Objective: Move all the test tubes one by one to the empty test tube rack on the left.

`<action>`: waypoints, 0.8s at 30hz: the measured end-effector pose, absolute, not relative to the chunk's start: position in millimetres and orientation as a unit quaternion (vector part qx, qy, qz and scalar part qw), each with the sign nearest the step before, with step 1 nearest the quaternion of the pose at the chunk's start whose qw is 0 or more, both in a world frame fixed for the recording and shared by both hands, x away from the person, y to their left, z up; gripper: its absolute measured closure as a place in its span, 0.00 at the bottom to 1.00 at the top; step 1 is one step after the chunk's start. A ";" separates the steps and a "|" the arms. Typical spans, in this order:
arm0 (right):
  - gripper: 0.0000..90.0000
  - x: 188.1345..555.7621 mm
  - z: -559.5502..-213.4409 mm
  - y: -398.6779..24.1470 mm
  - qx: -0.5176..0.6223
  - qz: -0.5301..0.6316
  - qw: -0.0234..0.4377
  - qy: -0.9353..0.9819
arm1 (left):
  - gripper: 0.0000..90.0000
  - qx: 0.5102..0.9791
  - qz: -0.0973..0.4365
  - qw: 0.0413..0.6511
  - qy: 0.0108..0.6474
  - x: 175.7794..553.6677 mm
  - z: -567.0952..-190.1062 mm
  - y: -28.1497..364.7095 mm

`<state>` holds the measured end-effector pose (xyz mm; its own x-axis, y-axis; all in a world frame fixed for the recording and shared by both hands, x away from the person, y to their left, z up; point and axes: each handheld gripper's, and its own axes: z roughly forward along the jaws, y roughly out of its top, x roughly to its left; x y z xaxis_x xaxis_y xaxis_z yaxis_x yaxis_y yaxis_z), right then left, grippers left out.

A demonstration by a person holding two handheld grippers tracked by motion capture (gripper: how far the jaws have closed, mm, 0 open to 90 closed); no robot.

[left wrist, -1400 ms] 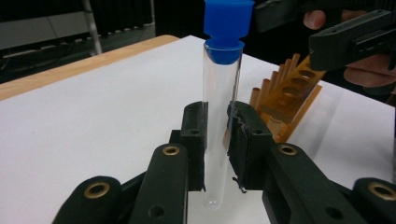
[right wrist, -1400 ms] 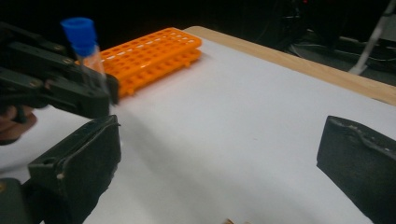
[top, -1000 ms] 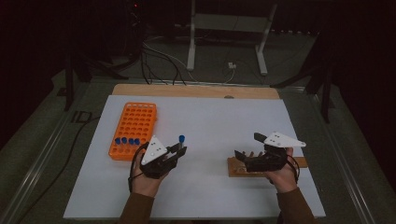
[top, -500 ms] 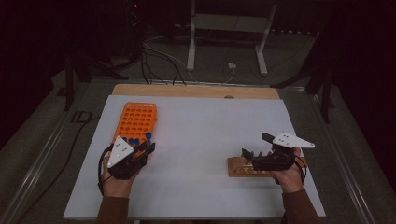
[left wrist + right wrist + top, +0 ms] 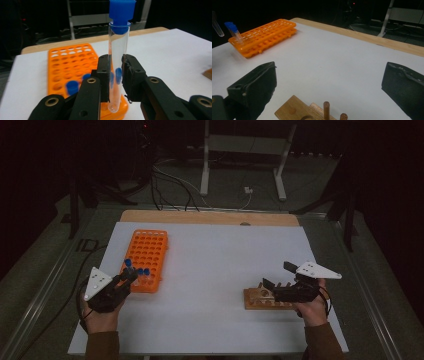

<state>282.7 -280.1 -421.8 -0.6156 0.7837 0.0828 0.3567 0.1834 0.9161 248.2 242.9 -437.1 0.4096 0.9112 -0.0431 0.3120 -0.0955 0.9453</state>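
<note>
My left gripper (image 5: 115,75) is shut on a clear test tube (image 5: 118,52) with a blue cap, held upright between the pads. In the high view the left gripper (image 5: 129,276) sits at the near end of the orange tube rack (image 5: 149,249), with the held tube's blue cap (image 5: 128,262) above the rack's near-left corner. A few blue-capped tubes (image 5: 144,271) stand in the rack's near rows. My right gripper (image 5: 329,85) is open, jaws wide apart, over a wooden block with pegs (image 5: 294,112). The high view shows the right gripper (image 5: 274,276) above the wooden block (image 5: 260,300).
A white sheet (image 5: 220,255) covers the table, and a wooden strip (image 5: 200,216) runs along the far edge. A metal stand (image 5: 245,150) and cables lie on the dark floor beyond. In the right gripper view the orange rack (image 5: 265,31) lies far off to the left.
My left hand has carried the tube leftwards from the middle of the sheet to the rack's near end. The right hand has stayed over the wooden block.
</note>
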 end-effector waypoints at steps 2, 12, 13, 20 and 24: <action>0.00 282.7 -421.4 -281.2 0.385 0.510 0.211 0.740 | 0.85 0.674 0.306 0.493 0.457 246.9 -437.1 248.3; 0.00 281.7 -420.1 -285.0 0.390 0.513 0.213 0.735 | 0.85 0.650 0.323 0.480 0.493 251.1 -445.8 268.6; 0.00 281.6 -419.9 -285.2 0.390 0.513 0.213 0.735 | 0.85 0.646 0.325 0.481 0.495 252.3 -447.0 269.5; 0.00 281.5 -419.8 -285.1 0.389 0.513 0.213 0.735 | 0.85 0.635 0.332 0.469 0.516 262.8 -455.7 274.7; 0.00 281.1 -419.2 -285.5 0.389 0.513 0.215 0.735 | 0.85 0.638 0.332 0.457 0.523 268.8 -462.2 274.4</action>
